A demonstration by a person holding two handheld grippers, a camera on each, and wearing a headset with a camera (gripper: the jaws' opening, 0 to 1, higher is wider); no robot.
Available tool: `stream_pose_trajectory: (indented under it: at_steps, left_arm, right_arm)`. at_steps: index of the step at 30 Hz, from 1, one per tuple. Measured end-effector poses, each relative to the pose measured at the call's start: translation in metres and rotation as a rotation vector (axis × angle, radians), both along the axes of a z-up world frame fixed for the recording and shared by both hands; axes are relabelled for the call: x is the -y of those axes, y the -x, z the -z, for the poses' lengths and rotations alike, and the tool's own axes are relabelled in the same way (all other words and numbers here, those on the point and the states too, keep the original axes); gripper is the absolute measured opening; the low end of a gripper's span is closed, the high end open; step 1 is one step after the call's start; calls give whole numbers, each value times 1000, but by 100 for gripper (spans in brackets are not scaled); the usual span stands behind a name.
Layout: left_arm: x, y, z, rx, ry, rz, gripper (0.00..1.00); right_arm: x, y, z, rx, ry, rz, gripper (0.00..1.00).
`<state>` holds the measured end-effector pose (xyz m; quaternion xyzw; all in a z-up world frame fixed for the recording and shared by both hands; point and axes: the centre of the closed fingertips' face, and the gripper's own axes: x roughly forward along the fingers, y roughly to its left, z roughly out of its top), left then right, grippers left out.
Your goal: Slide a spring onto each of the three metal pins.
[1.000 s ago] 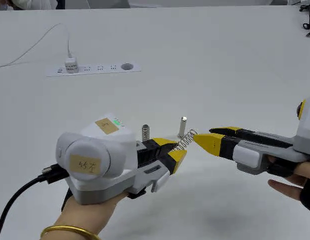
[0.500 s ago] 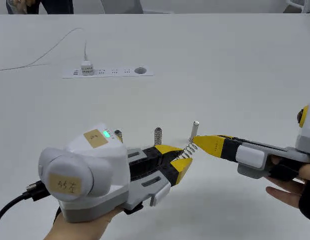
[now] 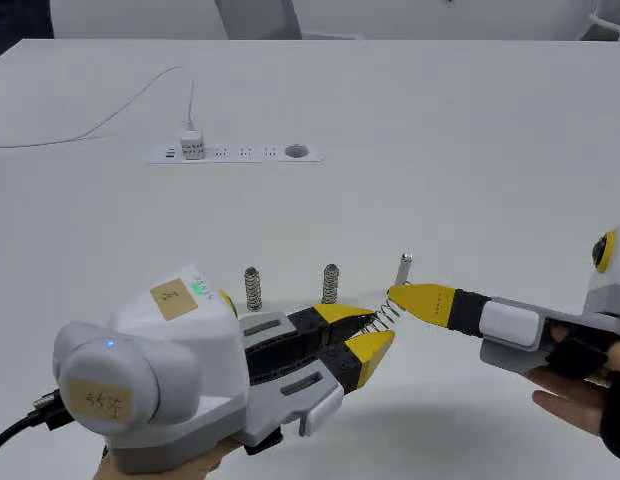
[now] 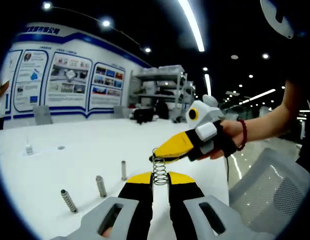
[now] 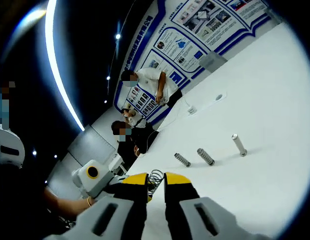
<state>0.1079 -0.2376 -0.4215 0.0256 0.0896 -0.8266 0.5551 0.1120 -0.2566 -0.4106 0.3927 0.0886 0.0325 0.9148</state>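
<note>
- Since my right gripper (image 3: 393,294) closed in from 3 o'clock, less spring (image 3: 386,314) shows.
- My left gripper (image 3: 376,327) clamps 1 end, right pinches the other.
- Bare pin (image 3: 403,268) stands just beyond at 12 o'clock.

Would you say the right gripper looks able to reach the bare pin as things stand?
Probably yes: the bare pin stands just beyond the right gripper, nothing between. The left gripper also grips the spring, which may hold it back.
</note>
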Motion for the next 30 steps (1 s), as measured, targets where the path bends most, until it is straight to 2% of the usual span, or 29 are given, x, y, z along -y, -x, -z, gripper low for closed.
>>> stream_pose_trajectory:
  at_steps: [3,7,16,19,21,23,25,28,30]
  left_arm:
    - [-1,0,0,17,-3,0,10]
    - [-1,-1,1,25,-23,-6,11]
    - [3,-4,4,48,-58,-33,12]
    - [2,-8,6,54,-72,-51,20]
    - [1,-11,9,74,-85,-63,21]
    - [-3,-16,13,103,-107,-83,27]
    - [-6,-20,14,109,-119,-98,31]
    - [-13,-33,21,147,-152,-141,35]
    - [-17,-39,22,146,-159,-161,39]
  right_arm:
    - [-3,-1,-2,6,13,-16,13]
    - [-4,-3,-3,7,50,-23,12]
    - [-4,-8,-8,-2,211,-43,12]
    - [-1,-9,-9,-11,251,-42,12]
    - [4,-10,-10,-17,293,-33,12]
    - [10,-11,-11,-24,331,-19,12]
    - [17,-11,-11,-36,364,-3,12]
    - [31,-12,-13,-55,429,24,12]
    - [37,-12,-13,-70,473,33,12]
